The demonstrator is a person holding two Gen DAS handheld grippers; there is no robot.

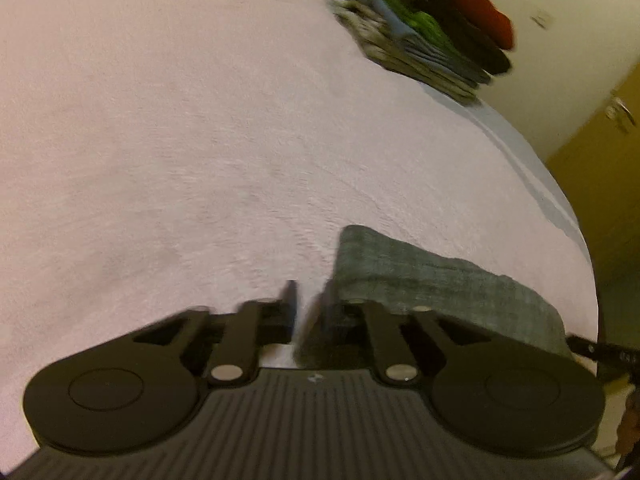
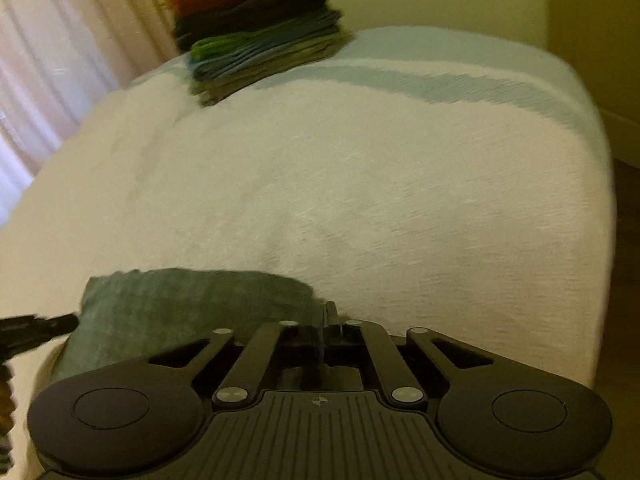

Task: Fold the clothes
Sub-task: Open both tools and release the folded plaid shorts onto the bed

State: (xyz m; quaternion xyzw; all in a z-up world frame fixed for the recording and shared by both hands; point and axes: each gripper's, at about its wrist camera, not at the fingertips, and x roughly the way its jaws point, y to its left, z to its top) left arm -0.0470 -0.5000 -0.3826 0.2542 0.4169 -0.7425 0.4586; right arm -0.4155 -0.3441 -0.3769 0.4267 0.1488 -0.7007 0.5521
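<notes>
The grey-green cloth (image 1: 432, 280) is lying at the near edge of the bed (image 1: 200, 120), already bunched or doubled over into a short thick strip, so my guess is it's partway through being folded. In the right wrist view the same cloth (image 2: 192, 312) sits just left of the right gripper (image 2: 329, 320).

Left gripper (image 1: 306, 304) is at the cloth's left end with a narrow gap showing between the jaws. One finger looks like it's right against the cloth edge, the other over bare bedspread, but it's blurry and I can't tell if anything is actually pinched. The right gripper's jaws are nearly together at the cloth's right end; a bit of fabric may be caught there, but I can't say for sure.

One gripper at each end makes sense for folding: take both corners, and the strip lifts evenly.

Further out, at the far corner of the bed, there's a stack of folded clothes (image 2: 256, 28), red on top, dark, blue and green below. That's probably where this one goes. A yellowish door (image 1: 600, 152) is off to the side
</notes>
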